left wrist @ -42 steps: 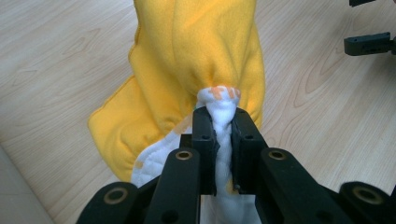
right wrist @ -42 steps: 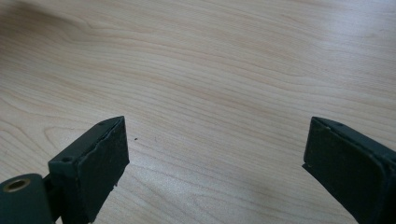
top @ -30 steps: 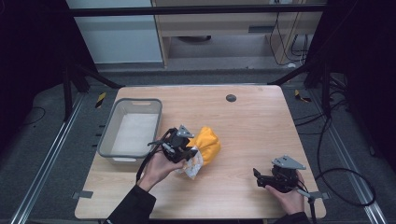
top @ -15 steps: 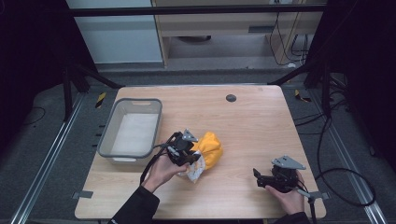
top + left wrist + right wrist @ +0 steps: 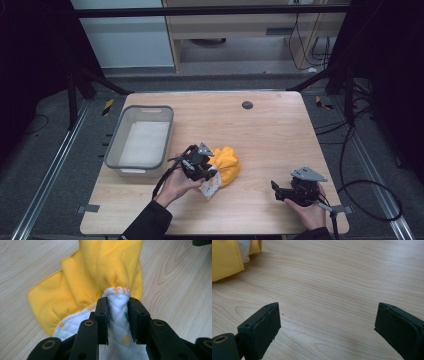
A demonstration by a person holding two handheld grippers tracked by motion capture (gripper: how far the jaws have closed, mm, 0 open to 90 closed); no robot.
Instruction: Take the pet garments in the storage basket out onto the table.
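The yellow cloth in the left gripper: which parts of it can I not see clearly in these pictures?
- High view: the left gripper and hand cover the yellow cloth at its left part.
- Left gripper view: the jaws hide the pinched white quilted fold; the bottom edge cuts it off.
- Right gripper view: the top-left corner cuts the cloth.

The crumpled yellow-and-white quilted cloth (image 5: pixel 105 272) lies between the left gripper's (image 5: pixel 117 315) jaws, extending ahead; the grey plastic bin (image 5: pixel 141 142) sits behind-left of them.

One yellow cloth (image 5: pixel 227 164), one grey bin (image 5: pixel 141 143), two grippers, one table (image 5: pixel 270 135).
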